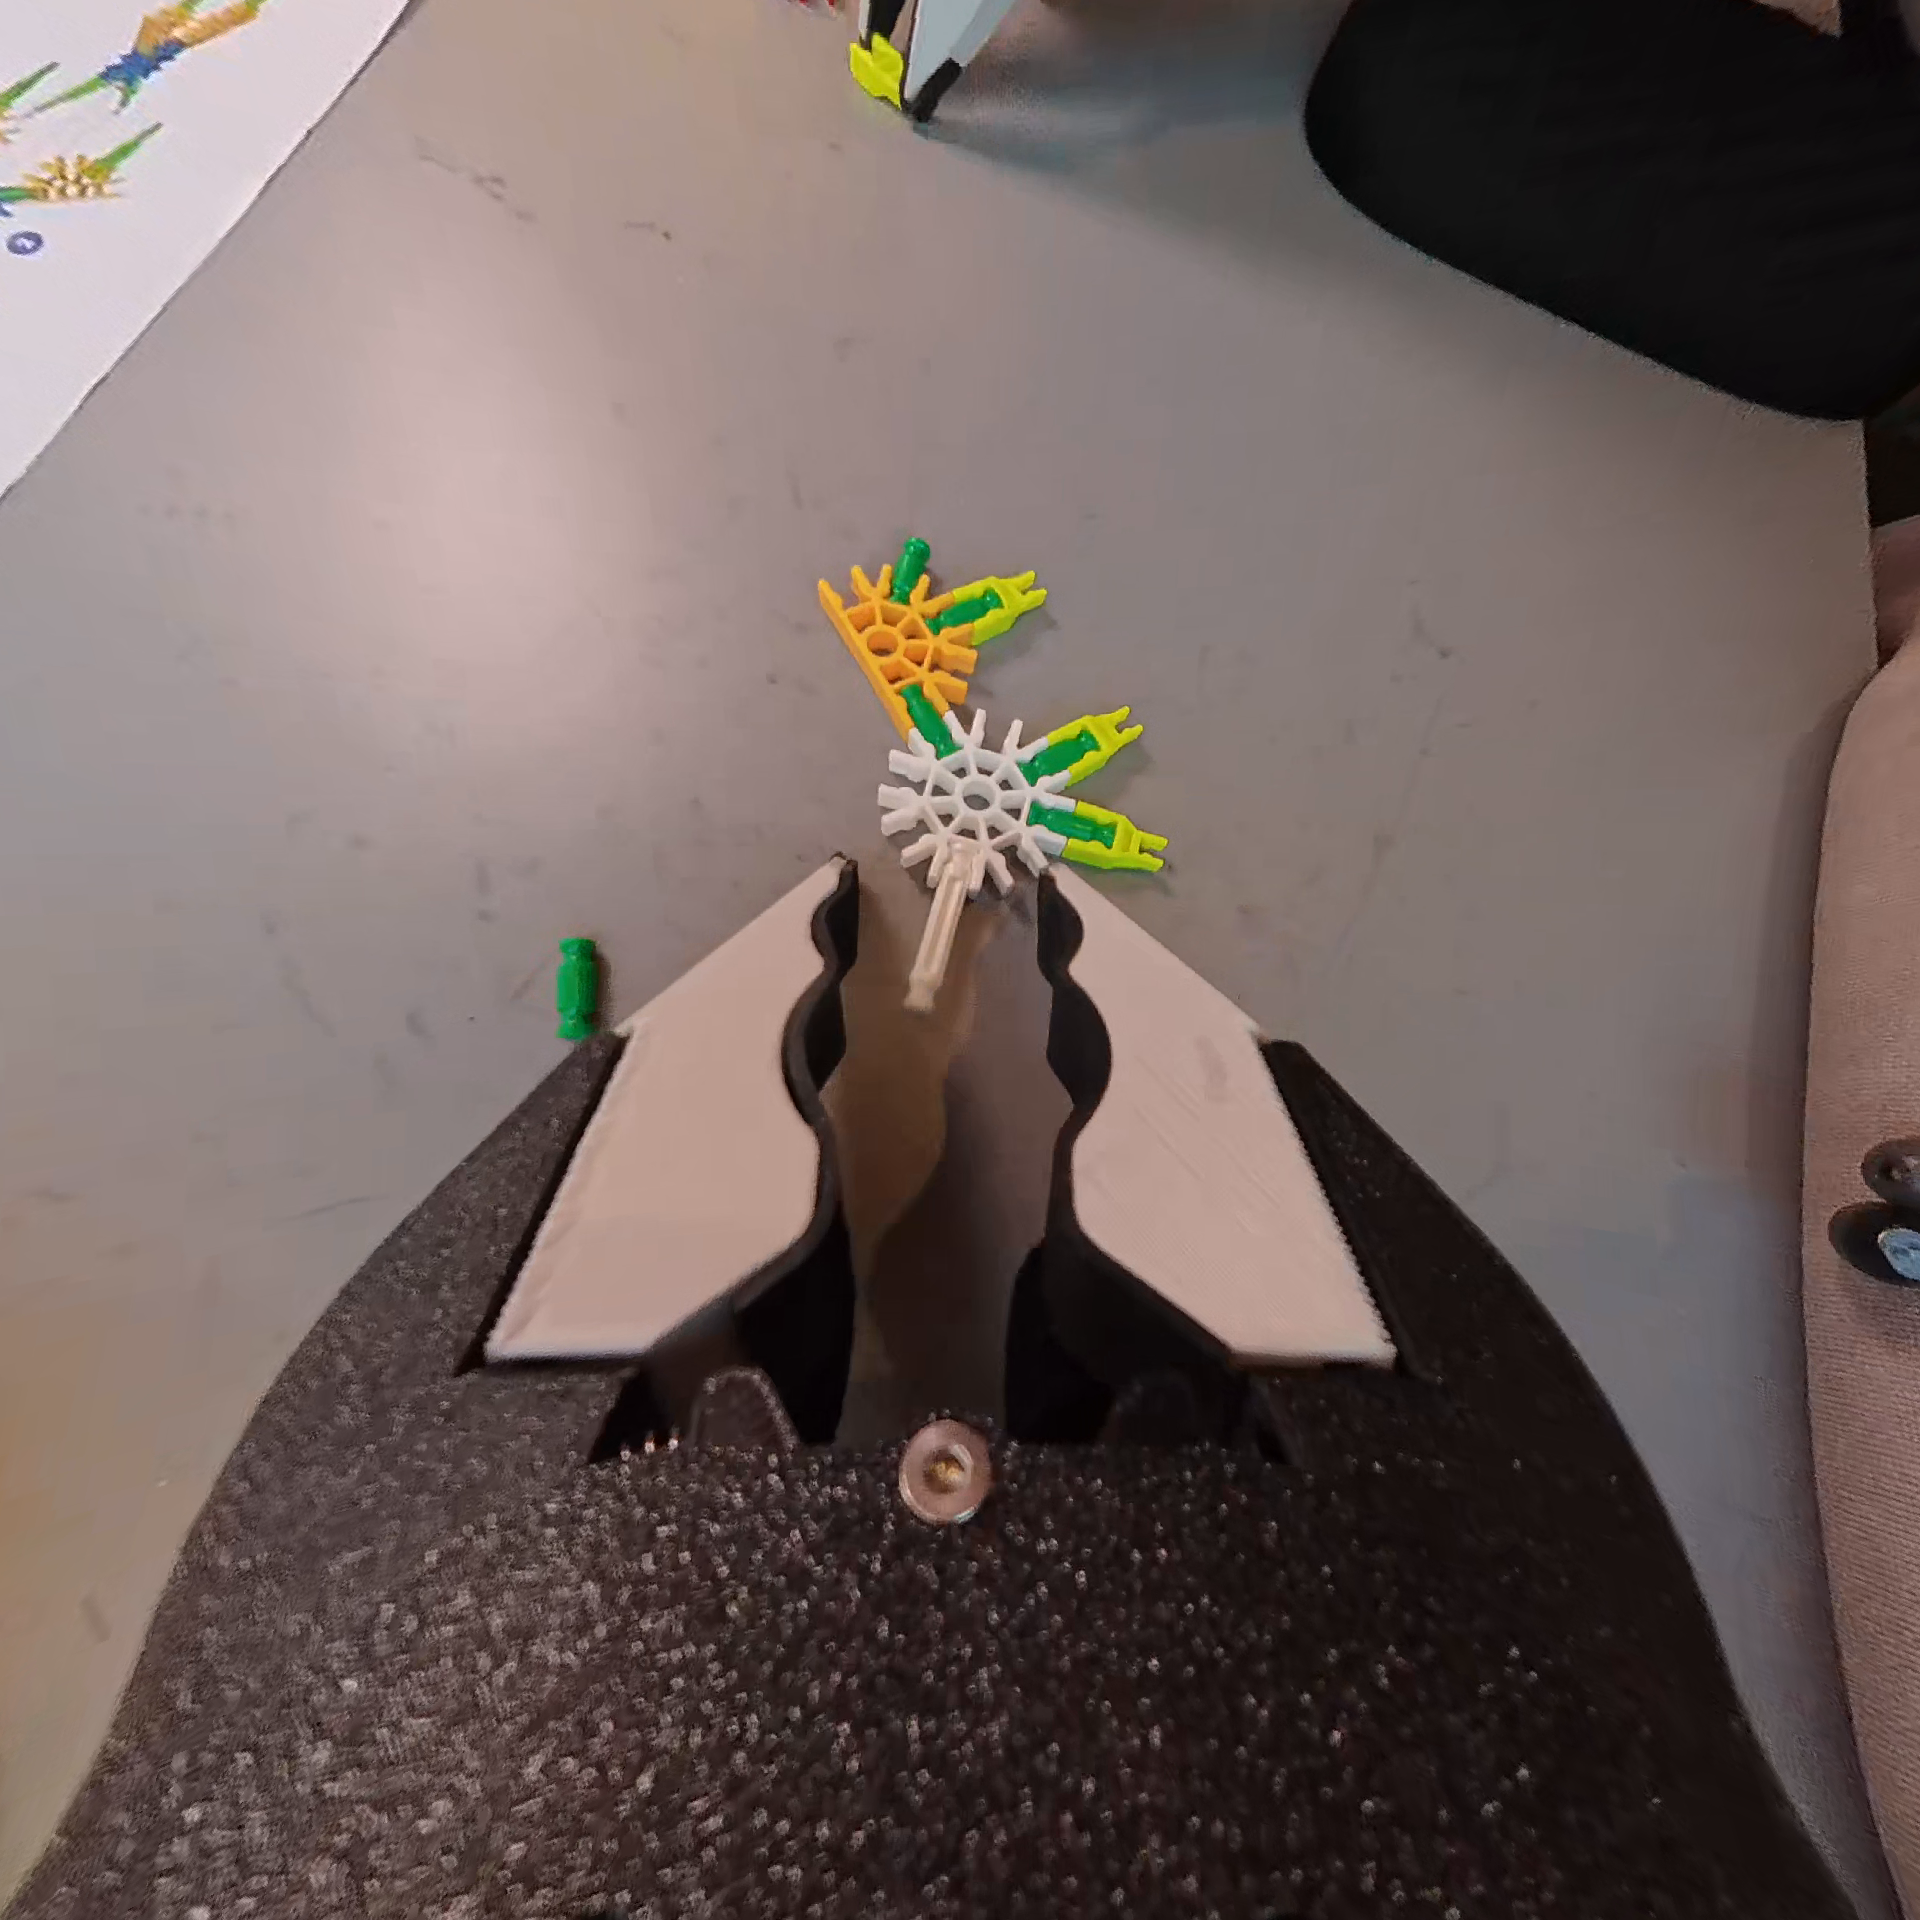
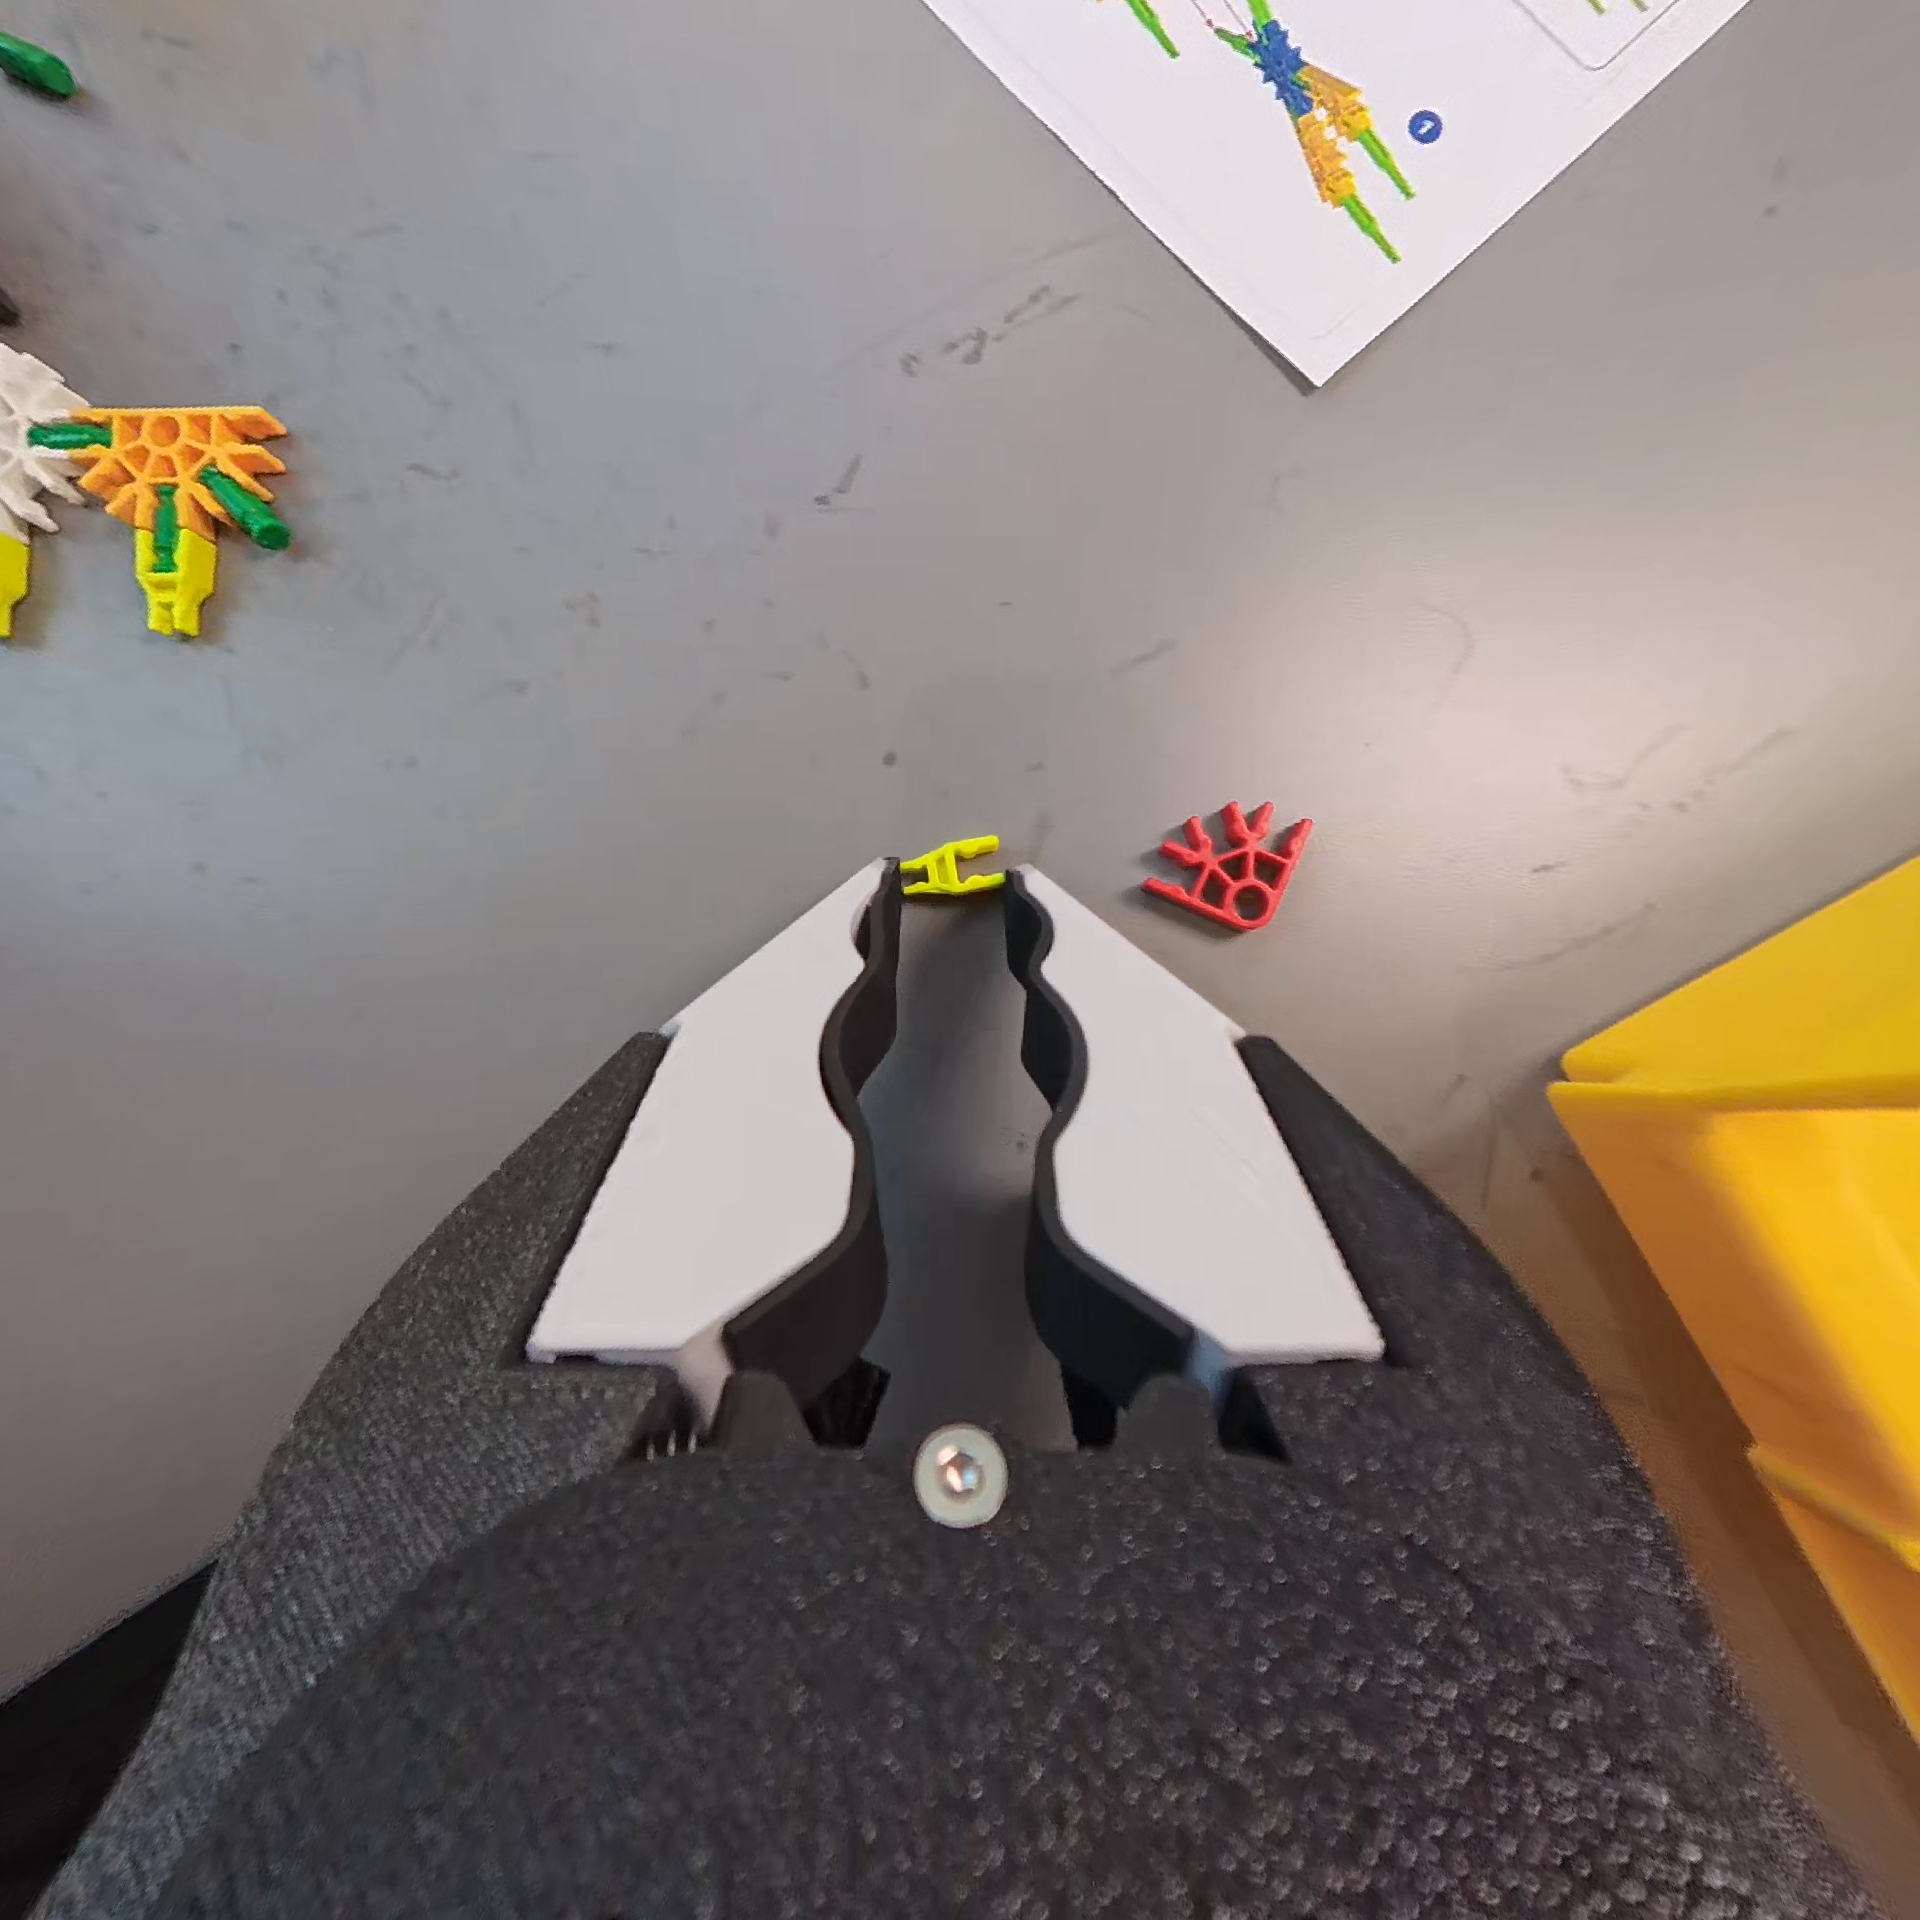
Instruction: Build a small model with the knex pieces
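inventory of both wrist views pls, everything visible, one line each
assembly: 1, white and orange connectors with green rods and lime clips, on table ahead of left gripper
white rod: 1, sticks from white connector, between left fingers
loose green rod: 1, left of left gripper
lime clip: 1, at right gripper's tips
red connector: 1, right of that clip
yellow bin: 1, right edge
instruction sheet: 1, white, far side
table: 1, grey
left gripper: open
right gripper: open
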